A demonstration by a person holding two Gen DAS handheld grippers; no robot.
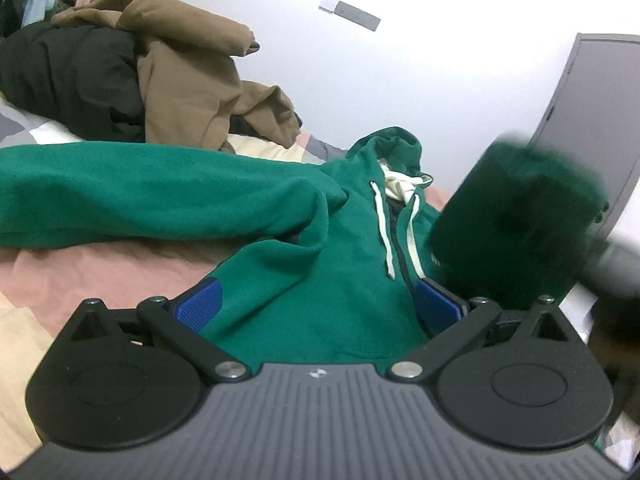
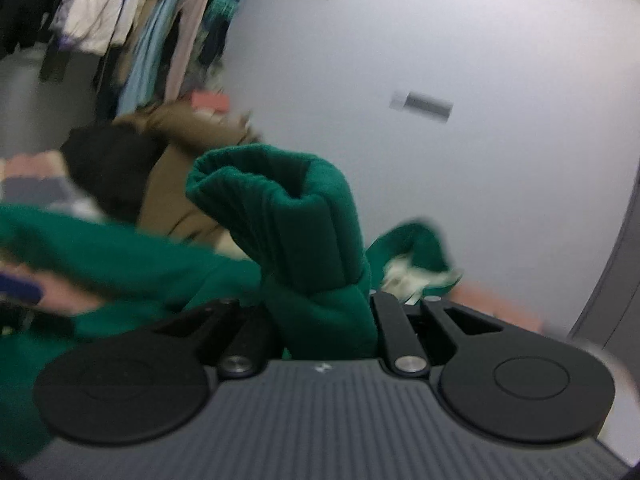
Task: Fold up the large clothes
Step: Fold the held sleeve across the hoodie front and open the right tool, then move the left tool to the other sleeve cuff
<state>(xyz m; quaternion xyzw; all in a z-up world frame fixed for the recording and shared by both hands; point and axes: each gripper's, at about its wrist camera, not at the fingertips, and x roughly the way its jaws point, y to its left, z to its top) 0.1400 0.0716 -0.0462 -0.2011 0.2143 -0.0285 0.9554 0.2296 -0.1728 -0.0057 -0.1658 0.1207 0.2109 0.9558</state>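
Observation:
A green zip hoodie [image 1: 328, 240] with white drawstrings lies spread on the bed, hood toward the wall, one sleeve stretched out to the left. My left gripper [image 1: 316, 300] is open, its blue pads [image 1: 200, 304] low over the hoodie's front, with cloth lying between them. My right gripper [image 2: 320, 312] is shut on the hoodie's other sleeve cuff [image 2: 280, 208] and holds it up above the body. That raised cuff shows blurred at the right of the left wrist view [image 1: 516, 220].
A heap of brown [image 1: 188, 64] and black [image 1: 68, 76] clothes lies at the back left of the bed. The bed cover [image 1: 100, 264] is pink and cream. A white wall is behind, a grey door [image 1: 592, 120] at the right. Hanging clothes [image 2: 132, 32] are at the far left.

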